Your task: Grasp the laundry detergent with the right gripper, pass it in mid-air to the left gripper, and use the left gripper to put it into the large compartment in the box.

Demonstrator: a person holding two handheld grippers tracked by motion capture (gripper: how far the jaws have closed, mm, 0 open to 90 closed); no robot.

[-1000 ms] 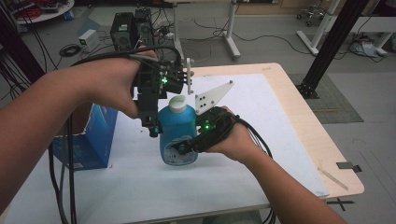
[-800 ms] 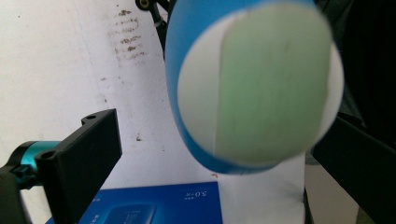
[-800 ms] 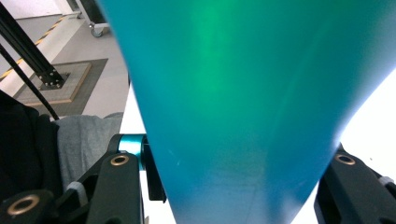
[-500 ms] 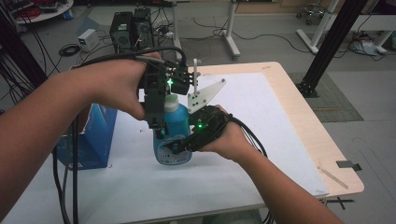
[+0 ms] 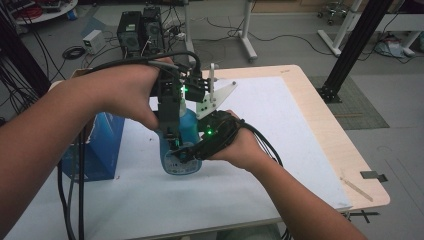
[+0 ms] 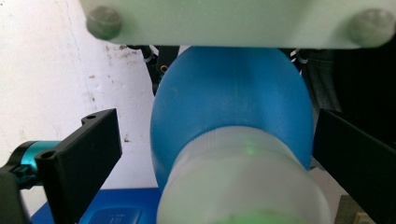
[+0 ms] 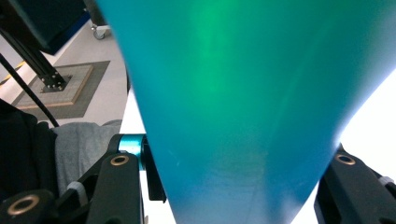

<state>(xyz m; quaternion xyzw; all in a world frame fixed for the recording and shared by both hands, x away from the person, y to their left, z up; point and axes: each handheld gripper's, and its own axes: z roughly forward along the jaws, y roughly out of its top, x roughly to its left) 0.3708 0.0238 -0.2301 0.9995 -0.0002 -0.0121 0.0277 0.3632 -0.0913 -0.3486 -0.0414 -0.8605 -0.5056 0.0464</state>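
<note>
Blue bottle clamped in right tool, cap between open left tool jaws.

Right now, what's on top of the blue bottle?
A whitish cap tops the blue bottle. The left hand-held gripper sits over it, jaws either side with a gap. The right hand-held gripper clamps the body. Whether the cap is loosened cannot be seen.

High view overhead, facing twelve o'clock; both gripper views sit close on the blue bottle, shared.
</note>
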